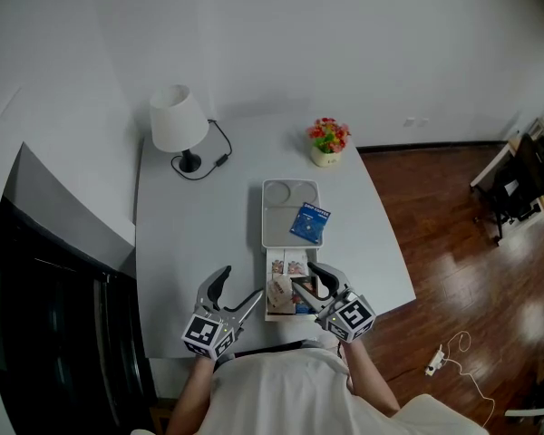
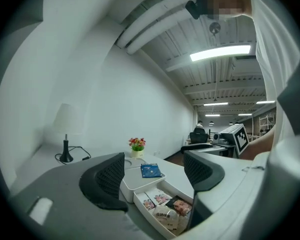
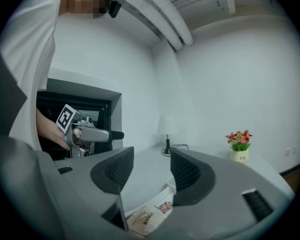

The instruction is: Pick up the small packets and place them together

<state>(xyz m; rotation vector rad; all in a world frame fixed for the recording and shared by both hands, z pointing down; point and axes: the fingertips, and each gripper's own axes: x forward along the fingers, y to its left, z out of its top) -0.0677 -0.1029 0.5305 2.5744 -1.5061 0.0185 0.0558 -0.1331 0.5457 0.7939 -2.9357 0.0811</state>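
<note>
An open white box (image 1: 267,290) near the table's front edge holds several small packets (image 1: 285,290); behind it a white tray (image 1: 279,208) carries a blue packet (image 1: 310,223). My right gripper (image 1: 306,281) hangs over the box's right part, jaws a little apart and nothing between them. In the right gripper view the packets (image 3: 146,219) lie below its open jaws (image 3: 147,171). My left gripper (image 1: 238,288) stands open just left of the box and touches nothing. Its own view looks between the jaws (image 2: 155,171) at the box's packets (image 2: 166,210) and the blue packet (image 2: 151,170).
A white lamp (image 1: 178,120) with a black cord stands at the table's back left, and a small pot of flowers (image 1: 327,140) at the back right. A dark cabinet (image 1: 45,288) borders the table's left side. Wooden floor with furniture (image 1: 517,184) lies to the right.
</note>
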